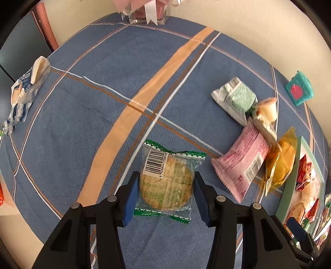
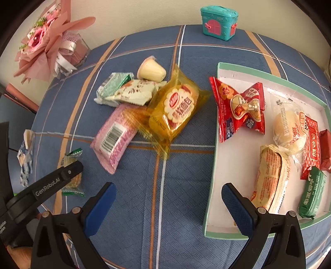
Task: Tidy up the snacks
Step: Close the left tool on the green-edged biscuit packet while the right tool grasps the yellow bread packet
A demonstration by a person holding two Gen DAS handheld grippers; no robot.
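Only right wrist: tray | left wrist: barcoded cookie packet clamped

A table under a blue checked tablecloth with orange and white stripes stands against a plain cream wall. A dark reddish chair back shows at the far left corner. Soft, even daylight.

the left gripper points steeply down at the table. its two blue pads press on both sides of a cookie pack. the right gripper points down too. its jaws stand wide apart, with nothing between them. it hangs above the cloth by the box edge.
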